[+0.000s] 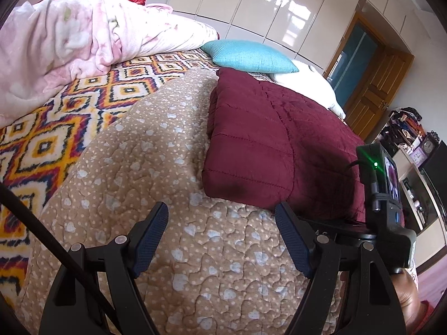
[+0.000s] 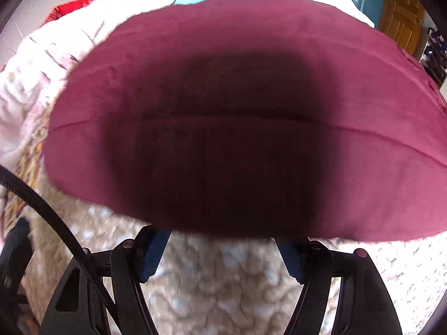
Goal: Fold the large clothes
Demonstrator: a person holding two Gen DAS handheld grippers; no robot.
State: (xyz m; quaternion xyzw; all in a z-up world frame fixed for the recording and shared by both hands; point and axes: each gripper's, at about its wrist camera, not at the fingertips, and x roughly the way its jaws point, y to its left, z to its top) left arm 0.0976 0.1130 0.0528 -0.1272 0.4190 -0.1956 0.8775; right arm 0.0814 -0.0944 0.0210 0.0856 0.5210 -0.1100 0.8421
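A maroon quilted garment [image 1: 268, 145] lies folded flat on a beige heart-print quilt [image 1: 156, 167] that covers the bed. My left gripper [image 1: 220, 217] is open over the quilt, just short of the garment's near edge, with nothing between its fingers. In the right wrist view the blurred garment [image 2: 251, 97] fills the picture. My right gripper [image 2: 220, 240] has its jaws wide apart at the garment's near edge, and the edge hides both fingertips. Seen from the left wrist, the right gripper's body and camera [image 1: 382, 195] sit at the garment's near right corner.
A teal pillow [image 1: 248, 55] and a white one [image 1: 315, 83] lie beyond the garment. A pink blanket [image 1: 64, 44] is heaped at the far left on a zigzag-patterned blanket [image 1: 56, 128]. Glossy wardrobes [image 1: 279, 2], a wooden door [image 1: 374, 89] and cluttered shelves [image 1: 405, 131] stand behind and to the right.
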